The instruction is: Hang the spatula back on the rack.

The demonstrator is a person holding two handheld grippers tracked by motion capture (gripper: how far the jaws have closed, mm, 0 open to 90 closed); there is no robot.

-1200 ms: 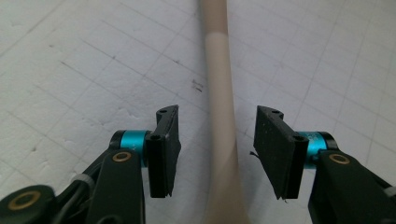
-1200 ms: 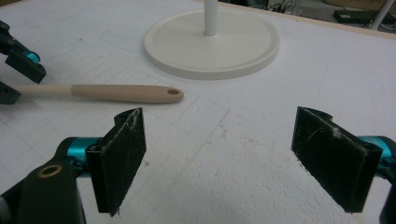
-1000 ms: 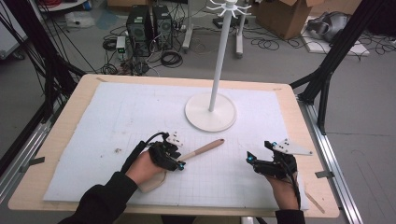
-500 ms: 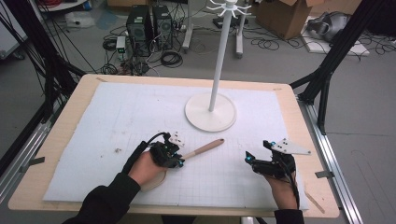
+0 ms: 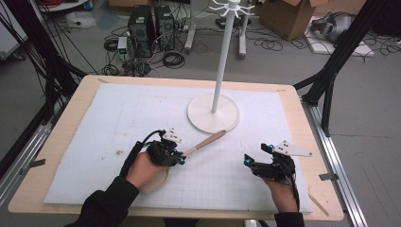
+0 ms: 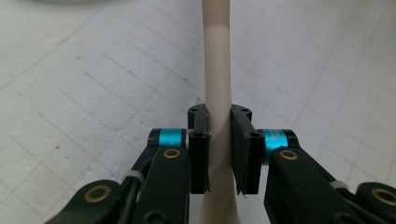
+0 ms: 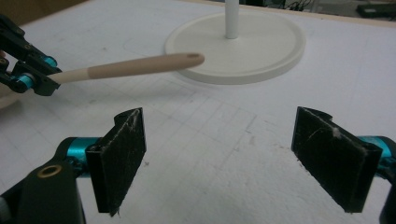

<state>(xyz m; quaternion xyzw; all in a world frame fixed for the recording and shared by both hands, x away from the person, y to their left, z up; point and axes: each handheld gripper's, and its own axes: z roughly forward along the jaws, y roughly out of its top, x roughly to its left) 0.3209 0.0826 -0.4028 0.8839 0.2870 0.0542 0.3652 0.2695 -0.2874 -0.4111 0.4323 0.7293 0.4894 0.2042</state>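
The beige wooden-handled spatula was pinched by the left tool; the right tool was held spread. Lifted so far from its handle tip, the spatula could be tilted or twisted.

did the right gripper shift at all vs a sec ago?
No. In the high view the right gripper sits at the same spot relative to the white stand base and the table's right edge.

Wooden spatula: pale handle, darker tan tip with small hole; broad blade near table's front edge at 7 o'clock; handle points toward 2 o'clock, tip slightly raised.
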